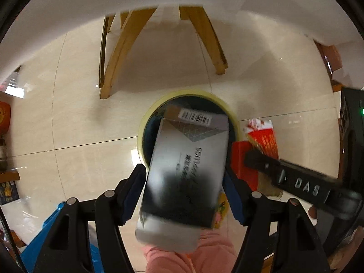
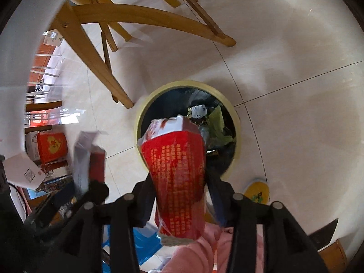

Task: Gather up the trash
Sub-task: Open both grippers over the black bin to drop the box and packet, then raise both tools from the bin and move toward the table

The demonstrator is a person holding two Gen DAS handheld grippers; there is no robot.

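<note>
Both cartons hang directly over the yellow-rimmed round bin on the floor.
Your left claw brackets the grey barcoded carton, long axis pointing into the bin mouth; whether its pads press, I cannot tell. Your right claw stands parted around the red printed carton.

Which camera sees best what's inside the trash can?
The right wrist view: the trash can stands open beside the red packet, showing crumpled trash inside. In the left wrist view, the silver box hides nearly all of it.

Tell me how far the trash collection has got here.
Done: the bin already holds scraps. In hand: the left gripper has a silver box between its jaws above the bin, the right gripper a red carton. Left: both still need dropping in.
</note>
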